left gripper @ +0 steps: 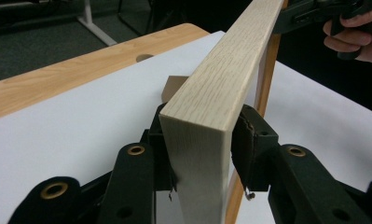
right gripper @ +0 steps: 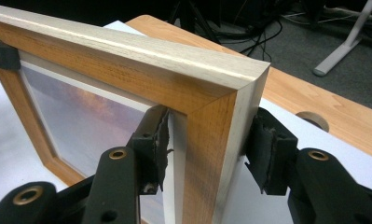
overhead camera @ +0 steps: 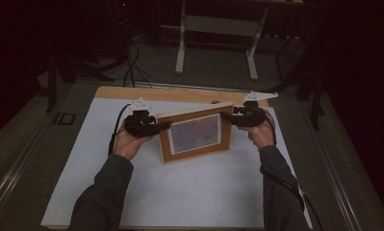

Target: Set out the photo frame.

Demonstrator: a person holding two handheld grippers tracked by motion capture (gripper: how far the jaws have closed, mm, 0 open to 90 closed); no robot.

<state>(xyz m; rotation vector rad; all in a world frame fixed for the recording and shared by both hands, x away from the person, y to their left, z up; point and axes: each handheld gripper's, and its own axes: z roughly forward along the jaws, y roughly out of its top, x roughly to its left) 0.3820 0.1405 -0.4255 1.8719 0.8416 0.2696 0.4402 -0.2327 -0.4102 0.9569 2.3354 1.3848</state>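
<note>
You hold the rectangular, grainy wooden picture frame (overhead camera: 196,134) upright near the bench's (overhead camera: 180,192) far edge, your left hand-held gripper (overhead camera: 164,126) and right hand-held gripper (overhead camera: 226,117) each clamped on one side rail.

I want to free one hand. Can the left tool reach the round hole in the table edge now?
Probably not: the left tool is shut on the picture frame, which stands between it and the hole.

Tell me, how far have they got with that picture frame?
Done: both grippers have a grip. The left gripper clamps one upright side of the picture frame, the right gripper the other, near the top corners. In hand: the frame stands upright over the white sheet. Left: probably setting it down and letting go.
</note>
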